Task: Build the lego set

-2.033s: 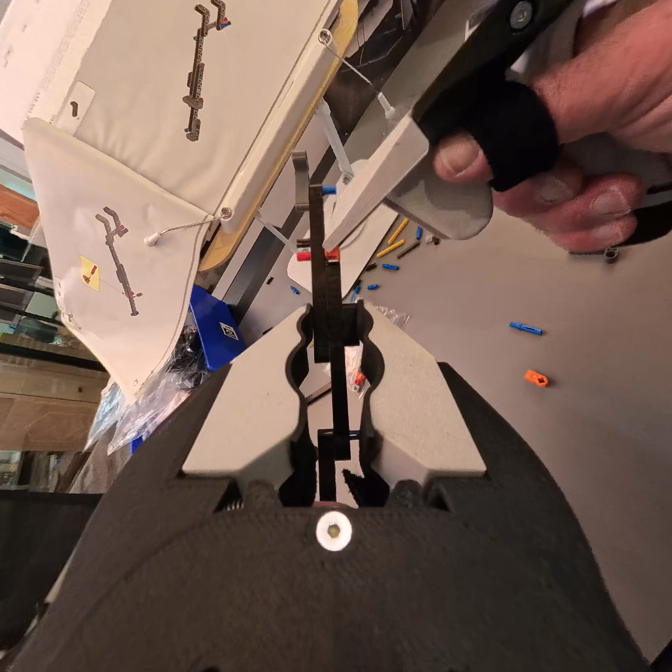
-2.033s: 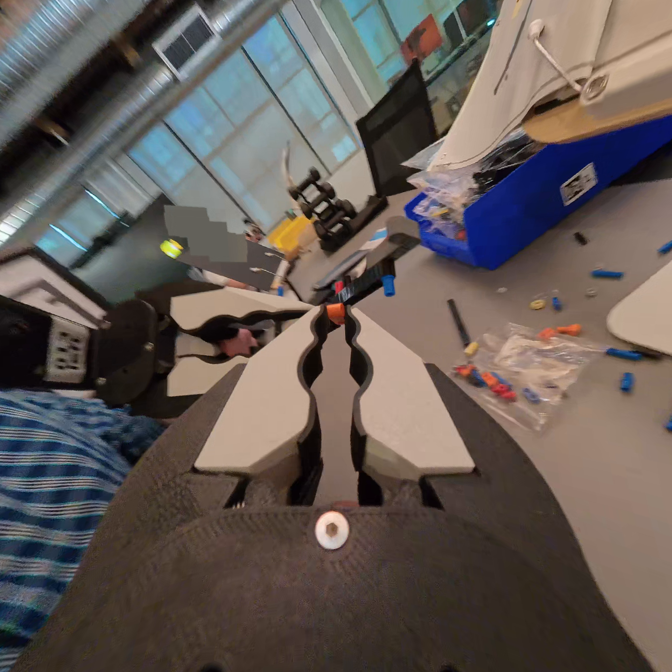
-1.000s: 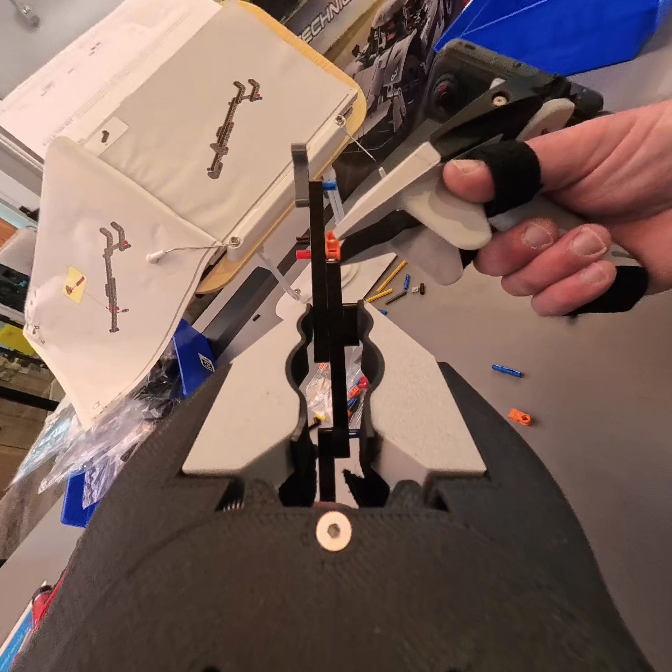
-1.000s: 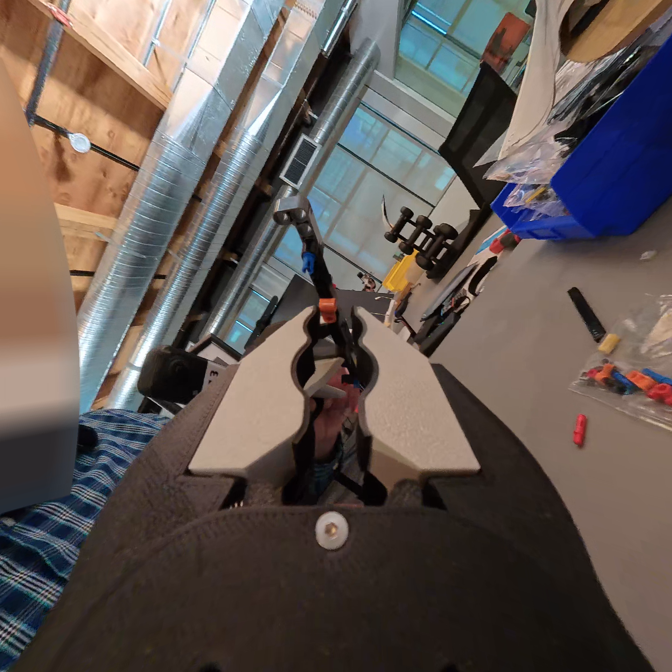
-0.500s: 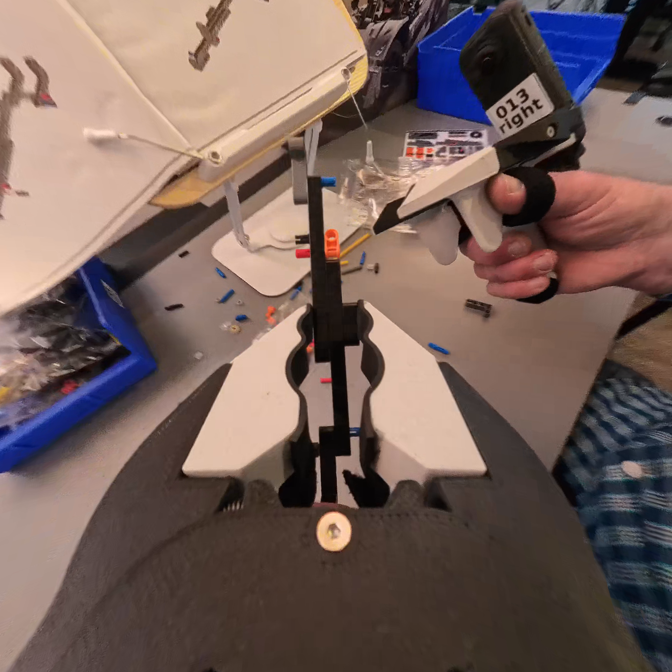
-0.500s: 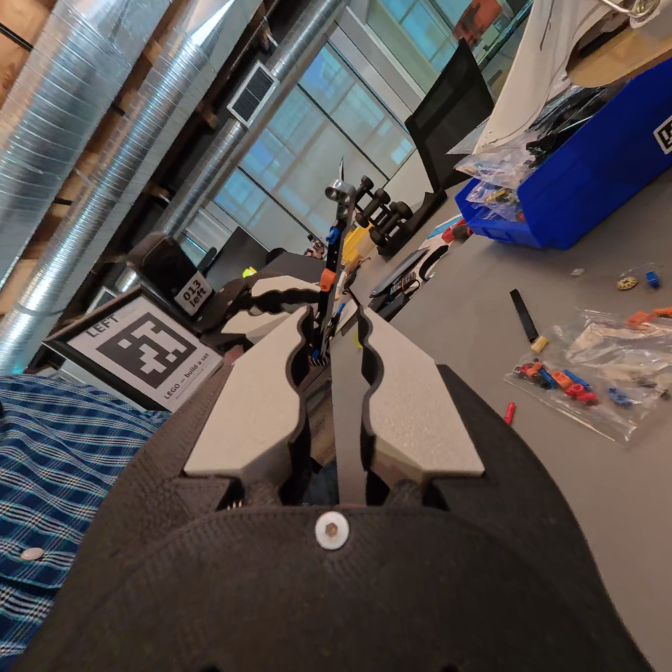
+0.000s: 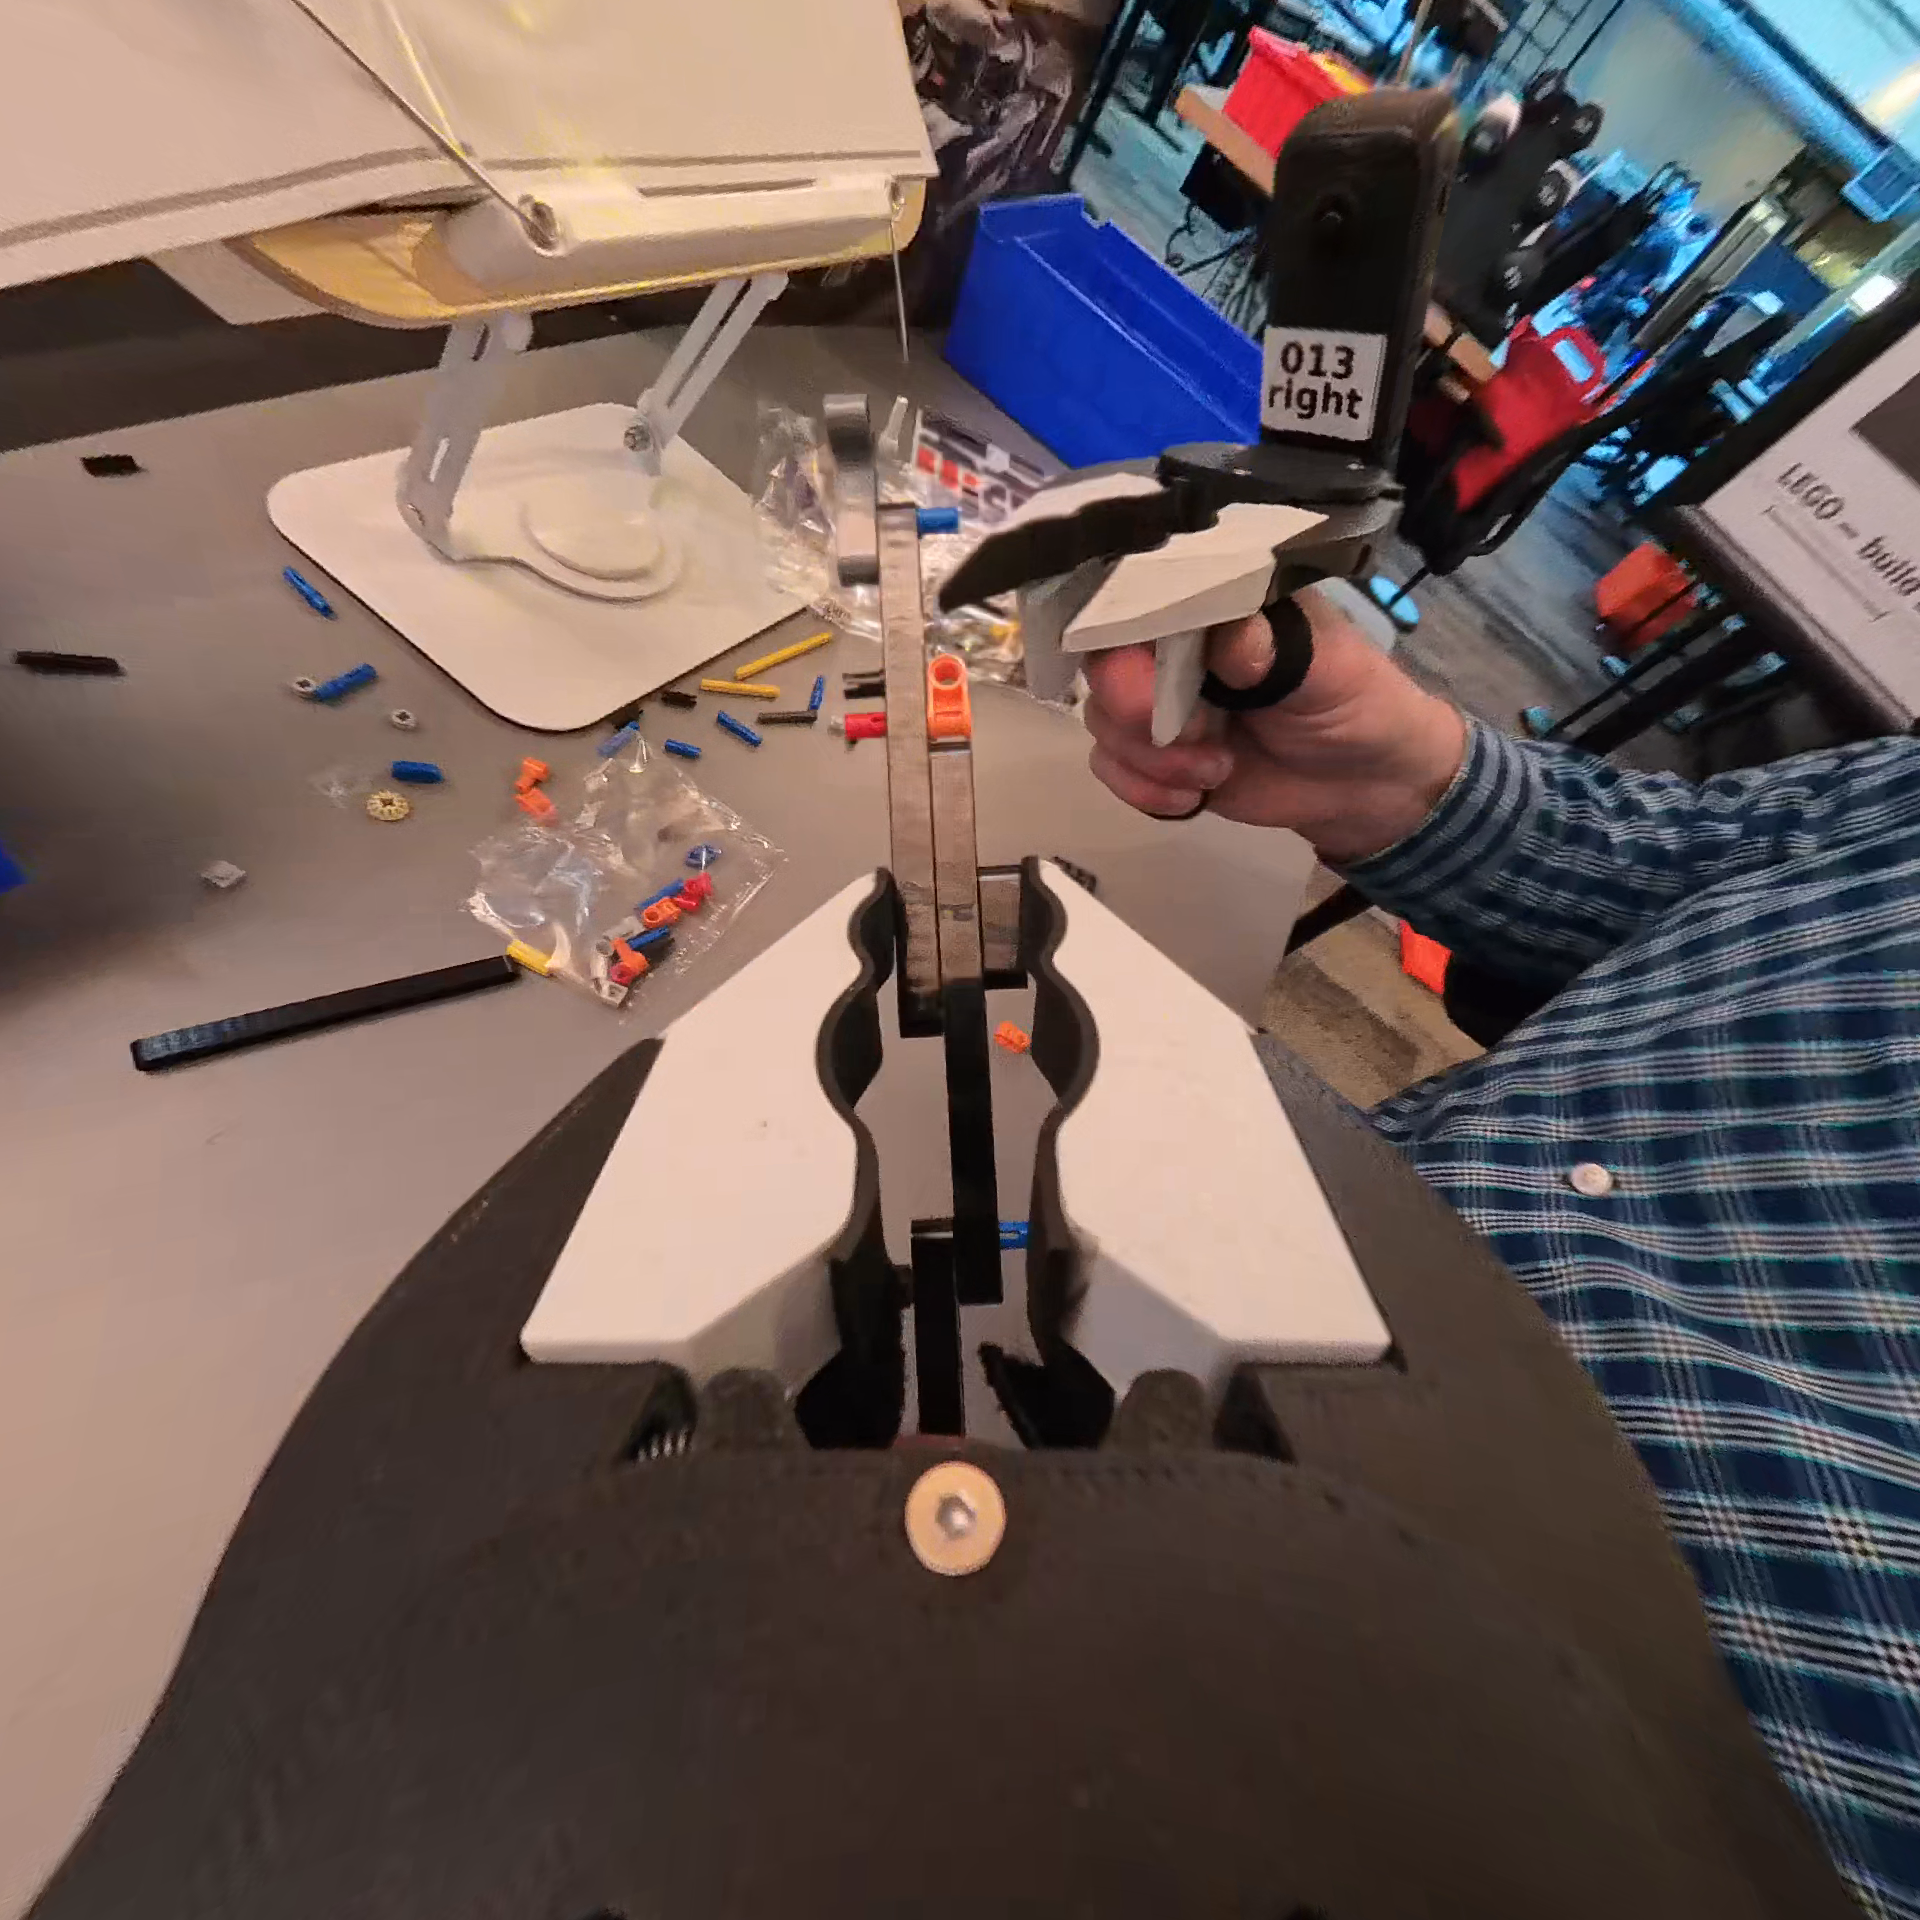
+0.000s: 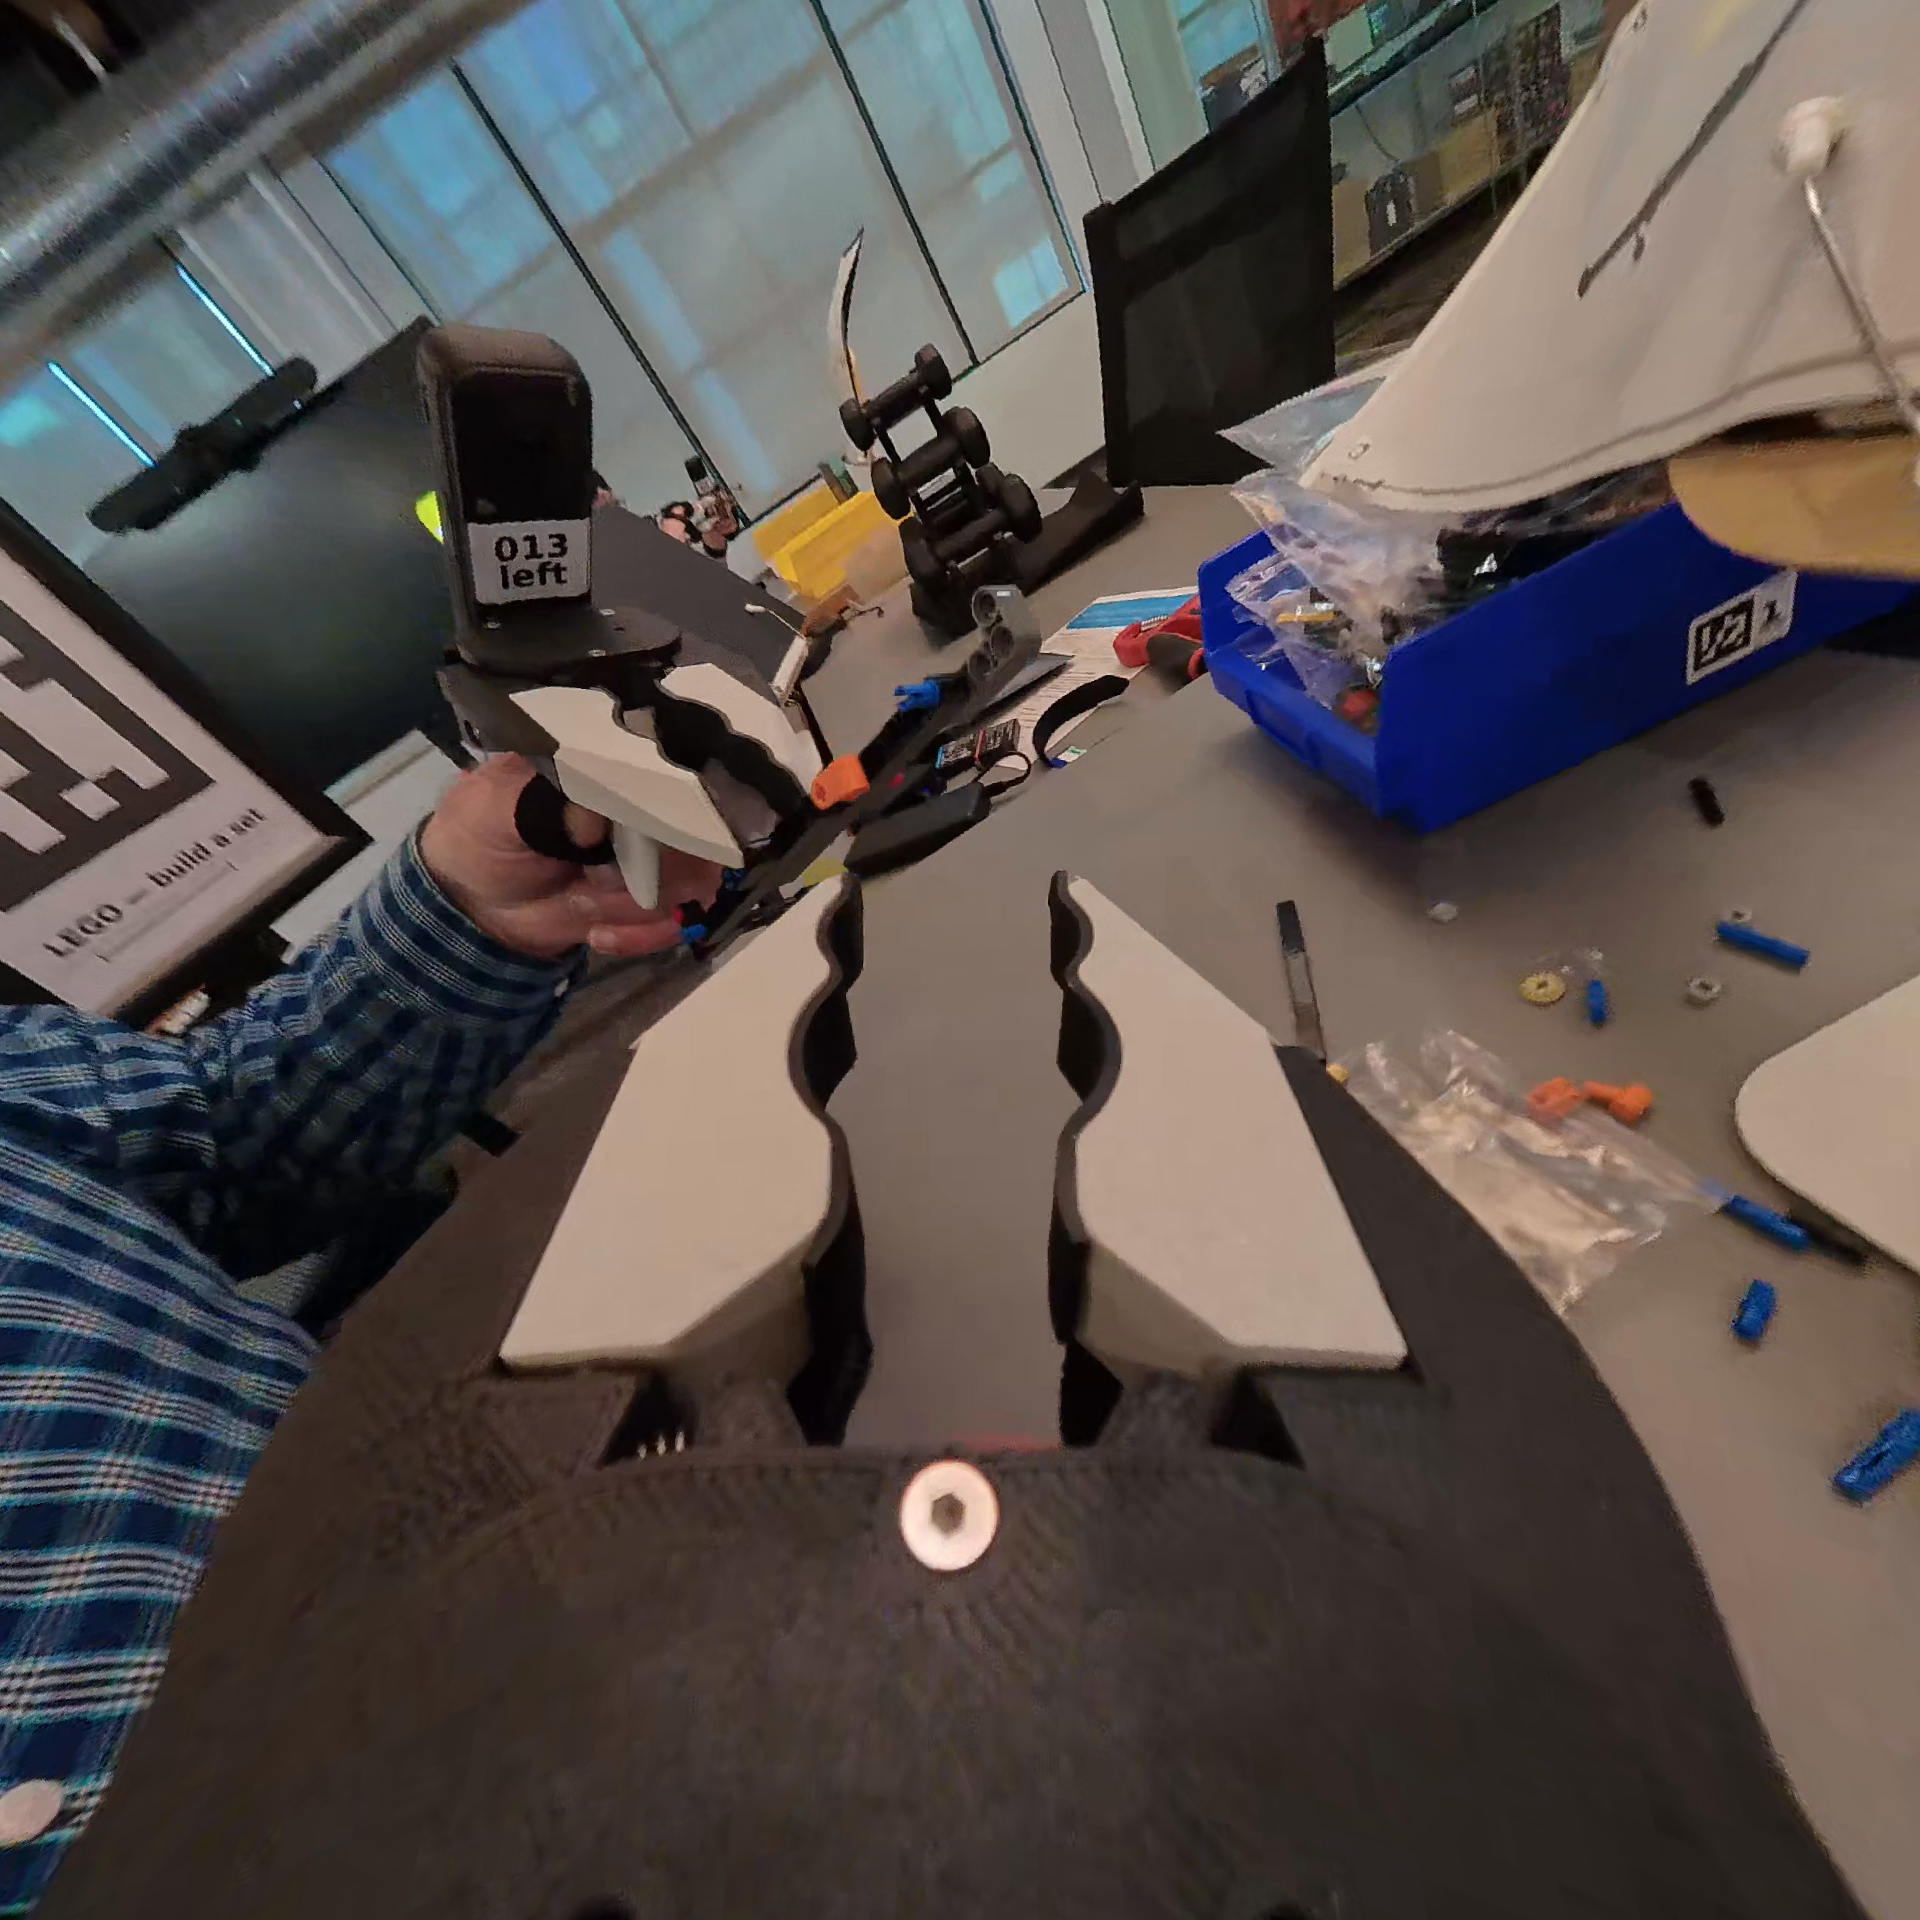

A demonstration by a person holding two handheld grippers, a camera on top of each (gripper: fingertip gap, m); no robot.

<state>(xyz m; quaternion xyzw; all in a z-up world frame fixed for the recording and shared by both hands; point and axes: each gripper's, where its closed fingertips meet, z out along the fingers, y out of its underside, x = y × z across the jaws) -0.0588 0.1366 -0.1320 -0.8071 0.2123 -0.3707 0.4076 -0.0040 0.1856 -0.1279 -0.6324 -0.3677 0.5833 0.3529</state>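
Note:
My left gripper (image 7: 956, 883) is shut on a long black lego beam assembly (image 7: 902, 748), held above the grey table and pointing away from me. It carries an orange connector (image 7: 948, 698) on its right side, a red pin (image 7: 862, 724), a blue pin (image 7: 935, 517) and a grey piece (image 7: 852, 488) at the far end. My right gripper (image 8: 954, 888) is open and empty. In the left wrist view it (image 7: 997, 613) hovers just right of the assembly's far part, apart from it. The right wrist view shows the left gripper (image 8: 769, 790) holding the assembly (image 8: 894, 743) with the orange connector (image 8: 840, 779).
A white stand (image 7: 540, 540) holds the instruction booklet at the back left. A plastic bag of small parts (image 7: 623, 894), a loose black beam (image 7: 322, 1013) and scattered pins lie on the table. Blue bins (image 7: 1091, 332) (image 8: 1558, 707) stand behind. A framed sign (image 7: 1818, 540) is at right. Across from one pair of fingers to the other is roughly 8 centimeters.
My right gripper was shut on the orange connector at the assembly; it has let go, opened and drawn back to the right. The connector stays on the assembly. Both views tilted down toward the table.

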